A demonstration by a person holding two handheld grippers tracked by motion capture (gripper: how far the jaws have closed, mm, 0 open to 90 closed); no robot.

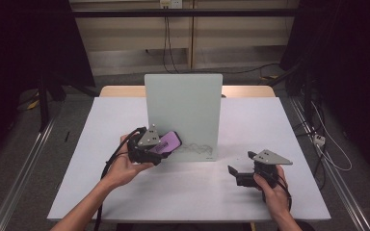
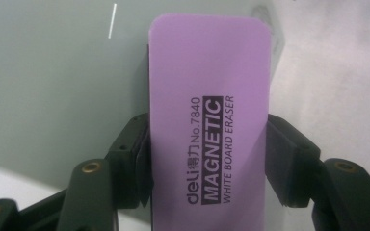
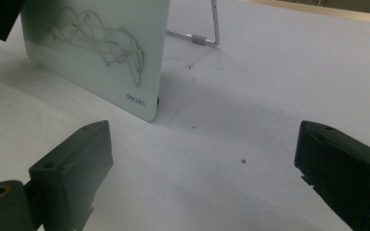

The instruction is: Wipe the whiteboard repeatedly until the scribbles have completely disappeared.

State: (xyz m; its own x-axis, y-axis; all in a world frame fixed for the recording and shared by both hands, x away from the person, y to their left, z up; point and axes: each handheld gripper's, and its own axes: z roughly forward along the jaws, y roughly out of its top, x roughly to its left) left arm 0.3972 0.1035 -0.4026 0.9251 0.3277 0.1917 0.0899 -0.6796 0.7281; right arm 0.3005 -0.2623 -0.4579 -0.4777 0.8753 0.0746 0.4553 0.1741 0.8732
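At the lower left of the upright whiteboard (image 1: pixel 183 115), the left gripper (image 1: pixel 150 144) holds a purple magnetic eraser (image 2: pixel 209 120), its jaws clamped on the eraser's two long sides. The eraser stands just in front of the board face; whether its pad touches the glass cannot be determined. A scribble of pen marks (image 3: pixel 99 41) remains along the bottom edge of the board, near the printed brand mark, and appears faint in the high view. The right gripper (image 1: pixel 243 175) rests low over the white tabletop (image 1: pixel 197 192), well apart from the board, its jaws wide apart with nothing between them.

Status, as judged: the eraser is picked up and brought to the board. The marks are not yet cleared. Remaining work: wipe the scribble, then set the eraser down.
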